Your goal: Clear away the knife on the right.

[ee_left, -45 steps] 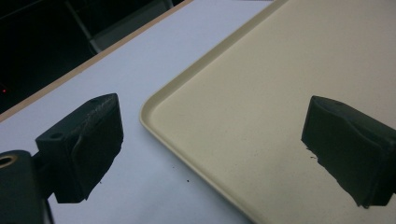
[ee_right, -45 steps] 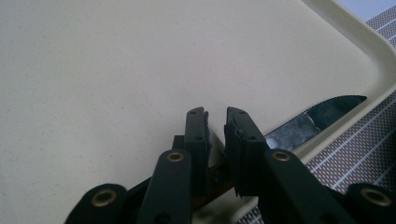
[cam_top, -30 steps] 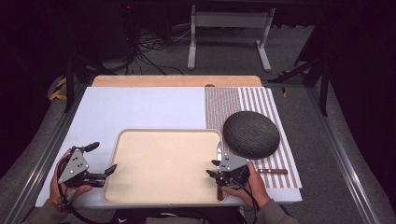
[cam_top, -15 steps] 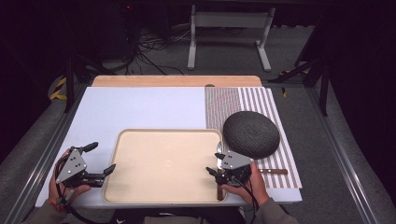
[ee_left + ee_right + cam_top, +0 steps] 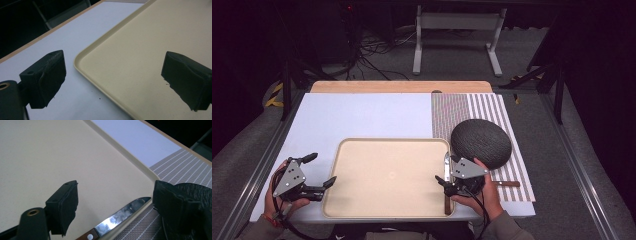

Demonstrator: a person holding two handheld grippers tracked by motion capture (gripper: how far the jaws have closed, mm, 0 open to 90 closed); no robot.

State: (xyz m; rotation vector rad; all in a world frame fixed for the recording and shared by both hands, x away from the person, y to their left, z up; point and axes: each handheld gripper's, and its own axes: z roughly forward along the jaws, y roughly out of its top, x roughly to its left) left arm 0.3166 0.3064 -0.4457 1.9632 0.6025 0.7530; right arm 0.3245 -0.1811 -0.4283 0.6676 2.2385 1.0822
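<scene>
The knife (image 5: 117,218) lay inside the beige tray (image 5: 362,150), along the tray's right rim, toward the lower right of the high view, where its blade (image 5: 446,165) pointed to the top of the frame and its brown handle ran down toward the bottom rim. In the right gripper view the steel blade crossed the lower centre of the frame, with the riveted wooden handle at the bottom edge. The right gripper (image 5: 447,181) sat directly over the knife, held in a hand (image 5: 484,192) at the lower right of the high view. Its jaws had just been opening and stood wide apart, with the knife between them but untouched by either pad. Just right of the tray, a dark round textured dish (image 5: 481,142) rested on a striped placemat (image 5: 472,102), close behind the right gripper. A second brown handle (image 5: 508,183) lay on the placemat at the right of the hand. The left gripper (image 5: 319,170) was at the lower left of the high view, its jaws wide open and empty, straddling the tray's left rim (image 5: 82,53). The tray and placemat rested on a white tabletop (image 5: 362,110).
</scene>
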